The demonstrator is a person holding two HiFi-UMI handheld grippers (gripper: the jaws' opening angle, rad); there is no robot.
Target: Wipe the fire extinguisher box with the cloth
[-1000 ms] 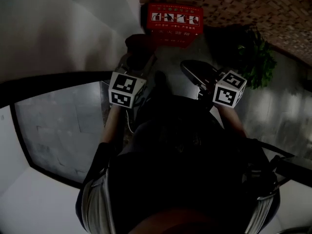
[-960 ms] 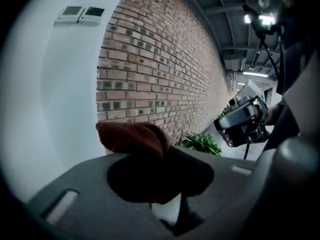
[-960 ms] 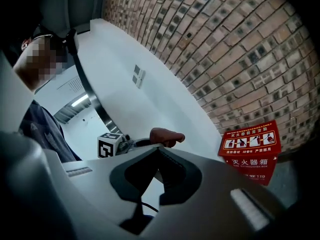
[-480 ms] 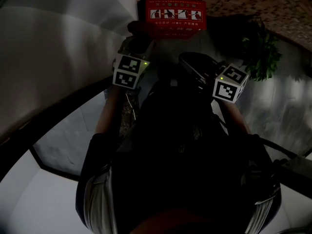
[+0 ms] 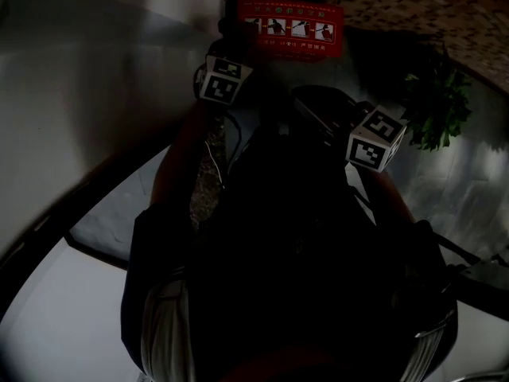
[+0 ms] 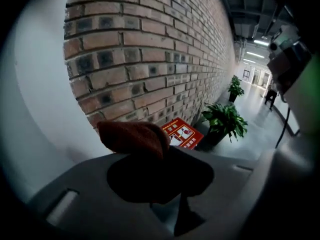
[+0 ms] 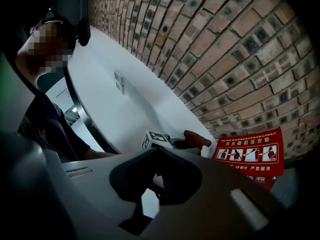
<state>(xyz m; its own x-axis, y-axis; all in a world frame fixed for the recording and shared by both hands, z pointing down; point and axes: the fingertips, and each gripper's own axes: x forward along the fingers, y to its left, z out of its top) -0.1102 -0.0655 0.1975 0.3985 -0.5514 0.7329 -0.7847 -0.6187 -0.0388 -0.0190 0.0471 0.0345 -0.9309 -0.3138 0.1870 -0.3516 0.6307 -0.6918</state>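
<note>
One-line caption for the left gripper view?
Left tool grips a red cloth, facing the fire extinguisher box by a brick wall.

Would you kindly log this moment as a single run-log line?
left gripper: shut on cloth | cloth: beside fire extinguisher box, contact unclear | right gripper: shut, empty

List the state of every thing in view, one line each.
fire extinguisher box, closed, standing against the brick wall.
cloth, bunched up, clamped in the left gripper.
left gripper, shut on the cloth, held near the fire extinguisher box.
right gripper, jaws together, nothing in them.
plant, upright beside the fire extinguisher box.
</note>
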